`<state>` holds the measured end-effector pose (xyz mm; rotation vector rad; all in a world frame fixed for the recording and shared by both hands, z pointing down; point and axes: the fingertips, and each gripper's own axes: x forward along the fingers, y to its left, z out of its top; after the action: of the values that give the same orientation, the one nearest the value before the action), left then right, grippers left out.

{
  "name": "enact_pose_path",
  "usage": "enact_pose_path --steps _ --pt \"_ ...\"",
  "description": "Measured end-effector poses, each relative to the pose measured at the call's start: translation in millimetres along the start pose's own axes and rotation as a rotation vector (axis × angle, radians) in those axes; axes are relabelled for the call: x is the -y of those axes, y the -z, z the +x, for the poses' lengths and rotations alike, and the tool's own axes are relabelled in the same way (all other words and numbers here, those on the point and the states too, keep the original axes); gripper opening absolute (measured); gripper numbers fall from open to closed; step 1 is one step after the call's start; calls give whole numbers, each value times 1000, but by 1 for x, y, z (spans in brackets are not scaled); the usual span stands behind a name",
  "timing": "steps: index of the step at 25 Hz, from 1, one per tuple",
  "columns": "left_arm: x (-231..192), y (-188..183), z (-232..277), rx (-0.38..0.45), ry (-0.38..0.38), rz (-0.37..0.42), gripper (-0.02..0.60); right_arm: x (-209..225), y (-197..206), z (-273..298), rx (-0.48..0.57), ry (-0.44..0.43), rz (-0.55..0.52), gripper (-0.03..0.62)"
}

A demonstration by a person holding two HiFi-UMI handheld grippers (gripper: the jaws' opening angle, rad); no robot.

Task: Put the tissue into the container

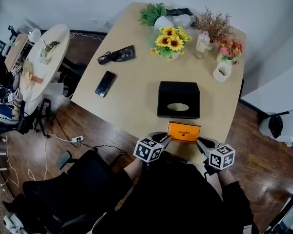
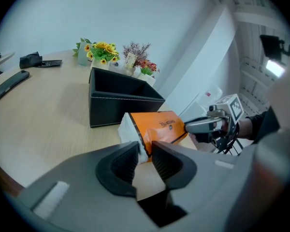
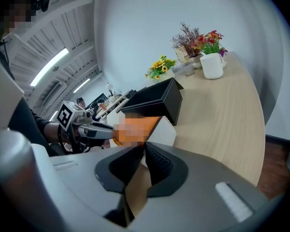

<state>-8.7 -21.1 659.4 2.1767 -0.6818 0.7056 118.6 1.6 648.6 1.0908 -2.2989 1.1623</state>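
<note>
**Tissue pinched at both ends, container straight ahead**

Pale tabletop (image 1: 136, 82) under everything. Black container (image 1: 178, 99) just beyond both hand-held grippers, open side up, long wall lying across the line of reach. Orange tissue (image 1: 184, 131) between the two hand-held grippers, just short of that near wall. Long axis running from one hand-held gripper to the other, parallel to the wall. Unclear whether resting on the tabletop or lifted clear.

Left hand-held gripper (image 1: 167, 139) clamped on the left end, white end-fold between the pads. Right hand-held gripper (image 1: 199, 141) pinching the right end likewise. Both angled forward and down, tips turned in toward each other, neither nearer the container.

Likely next: lift together, carry forward over the rim, lower in without turning the tissue.
</note>
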Motion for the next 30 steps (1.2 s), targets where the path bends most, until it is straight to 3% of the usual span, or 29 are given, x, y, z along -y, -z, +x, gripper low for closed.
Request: enact_pose_path --steps 15,30 --pt "22 -30 -45 84 3 50 66 -34 -31 -25 54 -58 -56 32" --pt "31 -95 -94 201 -46 141 66 -73 -108 -49 179 -68 -177 29"
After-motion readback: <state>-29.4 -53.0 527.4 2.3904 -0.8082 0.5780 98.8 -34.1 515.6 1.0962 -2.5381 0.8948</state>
